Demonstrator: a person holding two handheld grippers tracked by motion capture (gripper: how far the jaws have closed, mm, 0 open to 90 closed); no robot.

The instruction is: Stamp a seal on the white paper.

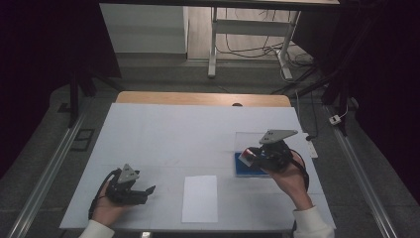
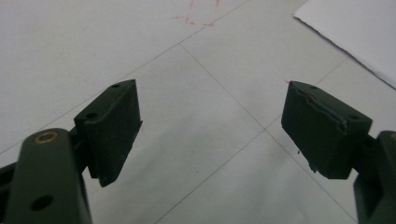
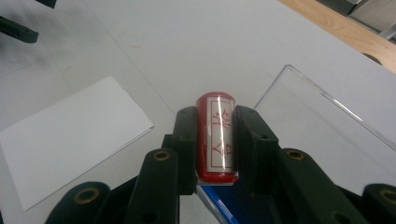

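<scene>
The right gripper [image 3: 215,140] clamps a glossy red cylindrical stamp [image 3: 215,137], apparently above a blue pad [image 1: 247,166]; the left gripper [image 2: 210,126] gapes over bare white table [image 2: 93,46].

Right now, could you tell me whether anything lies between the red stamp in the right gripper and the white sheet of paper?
Nothing visible does. The right gripper holds the red stamp above the table, and only bare surface separates it from the white sheet of paper.

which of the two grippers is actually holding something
The right gripper: its jaws are clamped on a red stamp with a white label, above the blue pad. The left gripper stands open over the bare table.
</scene>
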